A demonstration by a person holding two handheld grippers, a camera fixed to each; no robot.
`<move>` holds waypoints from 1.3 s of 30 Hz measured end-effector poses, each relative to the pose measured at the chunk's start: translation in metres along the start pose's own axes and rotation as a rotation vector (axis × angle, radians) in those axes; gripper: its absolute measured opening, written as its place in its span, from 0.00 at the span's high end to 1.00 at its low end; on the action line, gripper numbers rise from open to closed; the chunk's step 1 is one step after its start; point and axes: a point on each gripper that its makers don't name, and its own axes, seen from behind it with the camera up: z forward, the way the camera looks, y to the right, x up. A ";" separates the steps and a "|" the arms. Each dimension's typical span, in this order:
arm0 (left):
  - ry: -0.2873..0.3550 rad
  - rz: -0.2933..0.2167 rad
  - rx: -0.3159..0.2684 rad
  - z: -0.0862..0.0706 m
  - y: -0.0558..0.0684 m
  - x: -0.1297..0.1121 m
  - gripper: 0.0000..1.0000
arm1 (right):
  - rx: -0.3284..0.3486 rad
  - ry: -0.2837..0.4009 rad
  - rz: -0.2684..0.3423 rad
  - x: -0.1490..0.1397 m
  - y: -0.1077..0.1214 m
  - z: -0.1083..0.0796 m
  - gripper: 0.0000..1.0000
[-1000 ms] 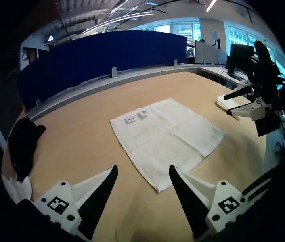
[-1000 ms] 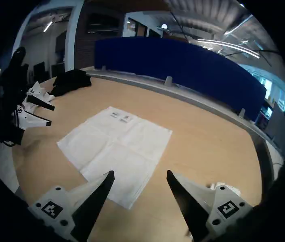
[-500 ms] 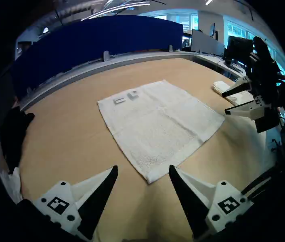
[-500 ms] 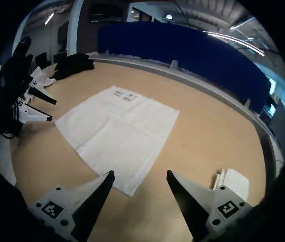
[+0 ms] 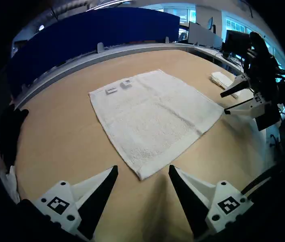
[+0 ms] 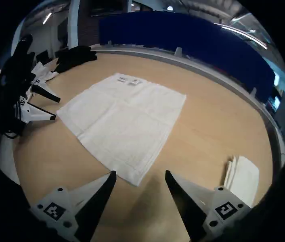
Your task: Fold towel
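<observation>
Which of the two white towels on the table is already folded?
The small towel off to the side, stacked in compact layers. The large towel lies spread out flat.

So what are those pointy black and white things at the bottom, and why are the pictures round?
Those are the two fingers of a hand-held gripper, like big tongs. A person holds one in each hand, and each carries a fisheye camera, which makes round pictures. One picture looks along the left gripper, the other along the right gripper. On the table lies a white towel, spread flat. Both grippers are open, each near a towel corner, and hold nothing.
</observation>
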 end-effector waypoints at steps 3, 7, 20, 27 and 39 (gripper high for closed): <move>-0.013 -0.003 0.001 0.001 0.000 -0.003 0.07 | -0.010 0.002 -0.002 0.000 0.002 0.001 0.07; -0.025 -0.010 0.001 0.002 0.000 -0.006 0.07 | -0.003 -0.005 -0.009 -0.002 0.001 0.002 0.09; -0.055 -0.012 0.007 0.003 0.001 -0.011 0.09 | 0.020 -0.031 -0.002 -0.007 -0.003 0.006 0.19; -0.064 -0.011 0.011 0.002 0.002 -0.010 0.10 | 0.026 -0.037 -0.008 -0.009 -0.004 0.008 0.19; -0.091 0.000 0.003 0.001 0.005 -0.009 0.19 | 0.041 -0.039 -0.013 -0.011 -0.009 0.010 0.29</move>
